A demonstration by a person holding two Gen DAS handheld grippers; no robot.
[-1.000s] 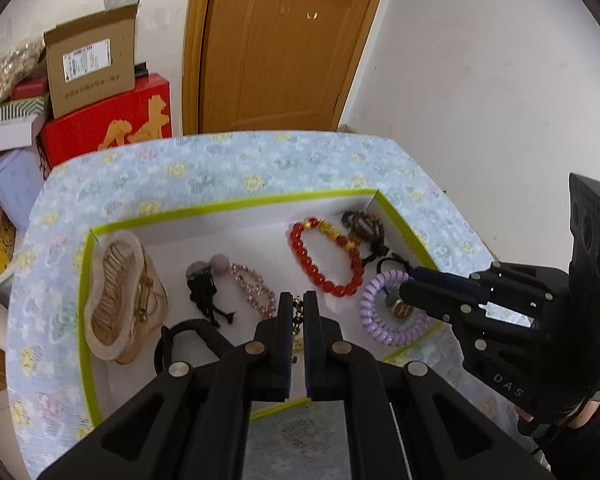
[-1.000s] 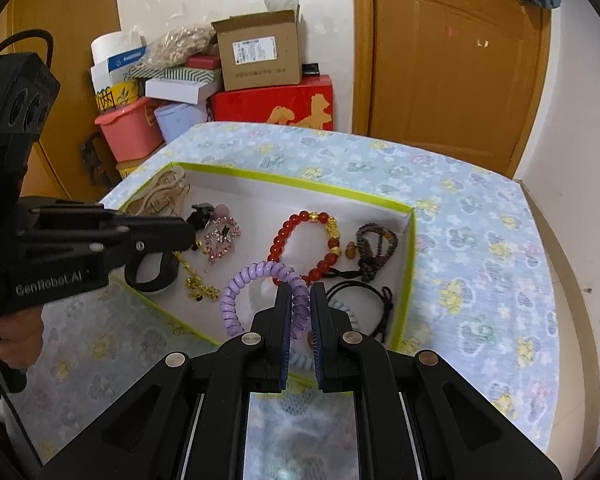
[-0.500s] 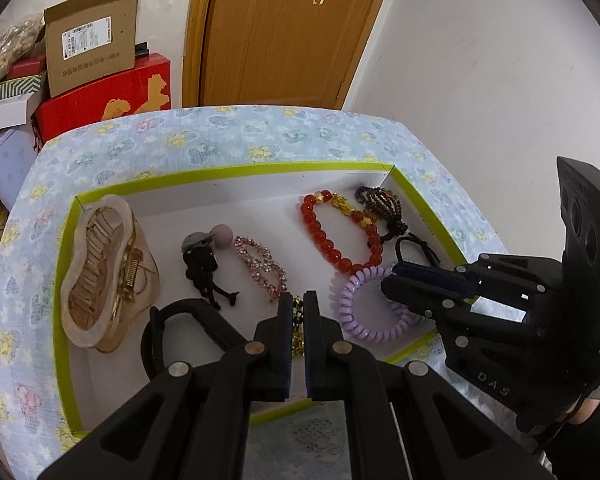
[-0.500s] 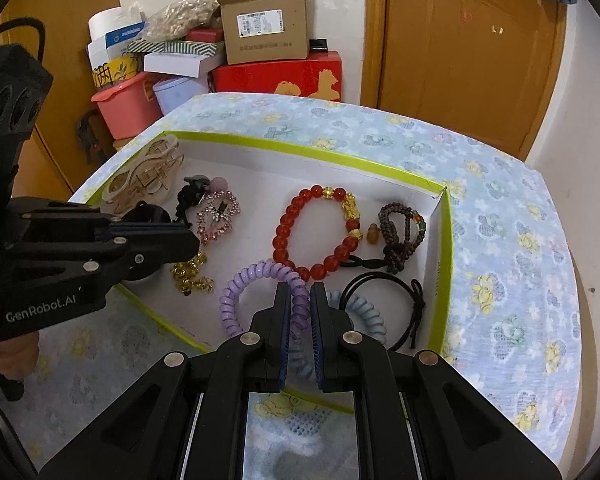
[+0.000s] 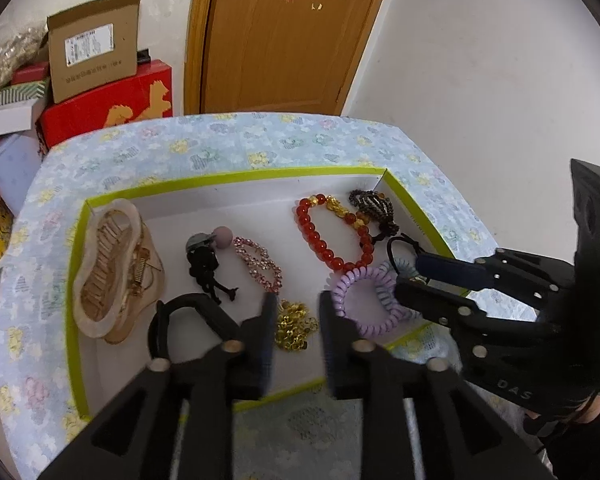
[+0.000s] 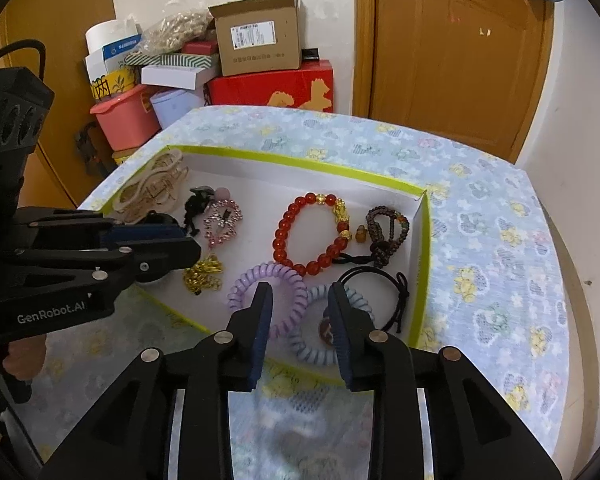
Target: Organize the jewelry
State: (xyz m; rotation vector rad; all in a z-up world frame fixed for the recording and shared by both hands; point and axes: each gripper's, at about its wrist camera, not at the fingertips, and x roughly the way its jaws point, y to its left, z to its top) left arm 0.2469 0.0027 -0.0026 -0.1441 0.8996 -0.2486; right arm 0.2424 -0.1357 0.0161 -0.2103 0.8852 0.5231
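Shallow white tray (image 5: 228,208) with lime-green rim sits on a table (image 5: 228,140) covered in a blue floral cloth. All jewelry is inside the tray, loose on its floor.

Using the red bead bracelet (image 5: 332,236) as landmark:
- It's a ring of glossy red beads with a few gold charm beads on one side, lying flat and open.
- Dark brown bead bracelet (image 6: 386,230), bunched up, just beside it on the far-right tray corner side.
- Black elastic hair tie (image 6: 376,292) just beside it, toward the near right wall.
- Purple spiral hair tie (image 6: 268,284) touches its near edge; pale blue spiral hair tie (image 6: 320,344) overlaps the purple one.
- Gold chain (image 5: 294,326), heaped in a small pile, near its lower left.
- Pink rhinestone clip (image 5: 260,264) to its left, then a black hair clip (image 5: 206,264) with grey and pink bobbles.
- Large translucent beige claw clip (image 5: 116,268) well apart, against the tray's left wall.

Left gripper (image 5: 296,316): fingers spread, nothing between them, hovering over the gold chain.
Right gripper (image 6: 300,308): fingers spread, empty, over the overlap of the two spiral ties.

Behind the table: cardboard box (image 6: 256,36) on a red box (image 6: 272,88).
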